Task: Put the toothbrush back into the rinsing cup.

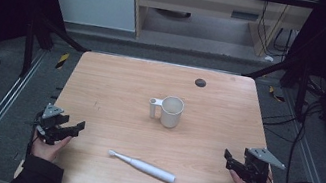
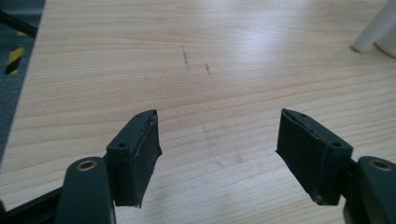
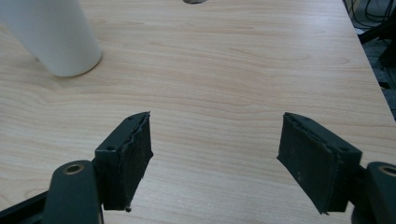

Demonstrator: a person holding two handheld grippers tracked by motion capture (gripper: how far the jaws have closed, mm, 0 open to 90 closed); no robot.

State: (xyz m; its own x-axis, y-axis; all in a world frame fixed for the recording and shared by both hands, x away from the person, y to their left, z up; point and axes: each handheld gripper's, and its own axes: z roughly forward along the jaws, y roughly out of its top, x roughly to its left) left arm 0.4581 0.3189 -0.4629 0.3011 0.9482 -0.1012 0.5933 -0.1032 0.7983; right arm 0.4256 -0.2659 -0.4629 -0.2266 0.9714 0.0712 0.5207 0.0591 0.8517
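A white mug (image 1: 172,112) stands upright in the middle of the wooden table (image 1: 116,83), its handle turned left. A white electric toothbrush (image 1: 143,167) lies flat near the front edge, brush head to the left. My left gripper (image 1: 77,128) rests at the table's left front edge, open and holding nothing, well left of the toothbrush. My right gripper (image 1: 228,160) sits at the right front edge, open and holding nothing too. The left gripper view has wide-apart jaws (image 2: 217,135) over bare wood, with the mug's handle (image 2: 373,28) at top right. The right gripper view shows open jaws (image 3: 215,140) and the mug (image 3: 56,37) at upper left.
A small dark round mark (image 1: 200,82) sits near the table's far edge. Metal rails and cables run along the floor on both sides. A pale cabinet (image 1: 206,8) stands beyond the table.
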